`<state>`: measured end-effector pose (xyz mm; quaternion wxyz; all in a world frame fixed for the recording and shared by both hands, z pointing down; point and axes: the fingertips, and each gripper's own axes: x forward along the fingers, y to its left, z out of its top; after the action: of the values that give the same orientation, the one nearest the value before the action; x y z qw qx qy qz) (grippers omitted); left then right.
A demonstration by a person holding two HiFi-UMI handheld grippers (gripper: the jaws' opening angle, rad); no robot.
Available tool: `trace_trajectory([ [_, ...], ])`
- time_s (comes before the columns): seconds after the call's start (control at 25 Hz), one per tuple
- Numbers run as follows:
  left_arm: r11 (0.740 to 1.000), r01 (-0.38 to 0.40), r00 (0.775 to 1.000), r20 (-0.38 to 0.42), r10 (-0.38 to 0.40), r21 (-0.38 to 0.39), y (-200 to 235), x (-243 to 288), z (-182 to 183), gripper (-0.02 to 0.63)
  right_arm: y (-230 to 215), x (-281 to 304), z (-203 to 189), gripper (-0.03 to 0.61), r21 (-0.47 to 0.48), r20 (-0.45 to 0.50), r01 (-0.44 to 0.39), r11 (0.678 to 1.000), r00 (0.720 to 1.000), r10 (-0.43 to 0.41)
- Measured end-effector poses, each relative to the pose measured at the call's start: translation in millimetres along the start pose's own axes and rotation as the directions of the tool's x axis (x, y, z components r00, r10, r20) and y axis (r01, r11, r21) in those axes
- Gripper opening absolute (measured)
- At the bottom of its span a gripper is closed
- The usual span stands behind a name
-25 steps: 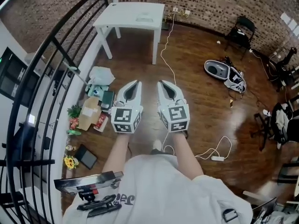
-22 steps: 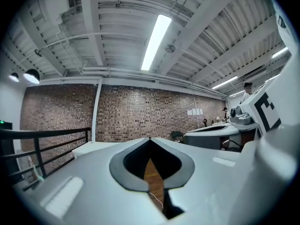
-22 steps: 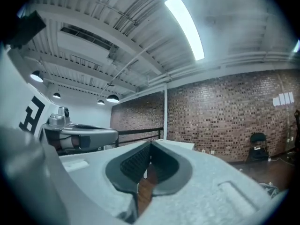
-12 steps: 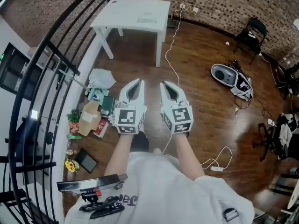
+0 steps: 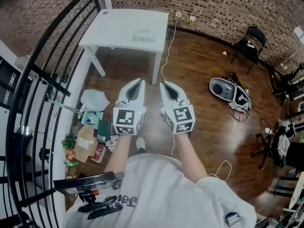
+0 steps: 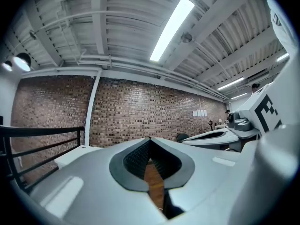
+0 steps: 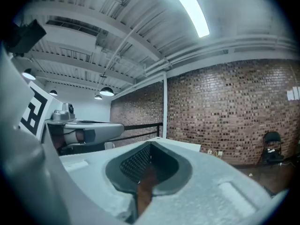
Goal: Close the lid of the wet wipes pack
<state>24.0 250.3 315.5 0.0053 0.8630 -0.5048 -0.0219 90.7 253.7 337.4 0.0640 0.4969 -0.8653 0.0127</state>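
A pale flat pack, likely the wet wipes pack (image 5: 144, 35), lies on the white table (image 5: 114, 28) at the far end of the room; whether its lid is up is too small to tell. My left gripper (image 5: 139, 82) and right gripper (image 5: 163, 84) are held side by side in front of the person's chest, well short of the table and above the wooden floor. Both are shut with nothing in them. In the left gripper view the left gripper (image 6: 150, 142) points at the brick wall. The right gripper (image 7: 150, 147) points the same way in its own view.
A black railing (image 5: 45, 70) runs along the left. Boxes, bags and plants (image 5: 92, 127) clutter the floor beside it. A white cable (image 5: 167, 56) trails from the wall across the floor. A grey round appliance (image 5: 223, 88) and a black chair (image 5: 249, 42) stand to the right.
The person has stepped toward the white table, which now looks nearer and larger. Both grippers keep the same shut pose in front of the body.
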Motion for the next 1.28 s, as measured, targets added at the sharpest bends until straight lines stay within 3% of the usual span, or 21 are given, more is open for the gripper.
trace_trajectory([
  [0.2, 0.999, -0.003, 0.999, -0.046, 0.001, -0.054, 46, 52, -18, 0.015, -27, 53, -1, -0.015, 0.001, -0.034, 0.007, 1.0, 0.999, -0.007],
  [0.32, 0.999, 0.007, 0.999, -0.048, -0.009, -0.044, 54, 81, -21, 0.015, -53, 83, -1, -0.015, 0.016, -0.03, 0.013, 1.0, 0.999, -0.012],
  [0.48, 0.999, -0.027, 0.998, -0.053, 0.025, -0.03, 103, 150, -18, 0.015, -90, 165, 4, -0.015, 0.031, -0.002, -0.025, 0.999, 1.0, 0.025],
  [0.6, 0.999, -0.047, 0.998, -0.046, 0.047, 0.002, 135, 203, -5, 0.015, -121, 221, 22, -0.015, 0.033, 0.03, -0.056, 0.998, 0.998, 0.055],
  [0.8, 0.993, -0.116, 0.993, -0.032, 0.116, 0.024, 160, 269, 14, 0.015, -183, 282, 66, -0.015, -0.065, 0.109, -0.013, 0.998, 0.994, 0.02],
  [1.04, 0.985, -0.173, 0.979, -0.106, 0.173, 0.014, 202, 302, -19, 0.015, -193, 341, 31, -0.015, -0.015, 0.058, -0.038, 0.999, 0.998, 0.039],
  [1.28, 0.989, -0.149, 0.987, -0.07, 0.147, -0.021, 273, 343, -29, 0.015, -185, 413, 18, -0.015, -0.021, 0.026, -0.056, 0.998, 0.998, 0.056],
])
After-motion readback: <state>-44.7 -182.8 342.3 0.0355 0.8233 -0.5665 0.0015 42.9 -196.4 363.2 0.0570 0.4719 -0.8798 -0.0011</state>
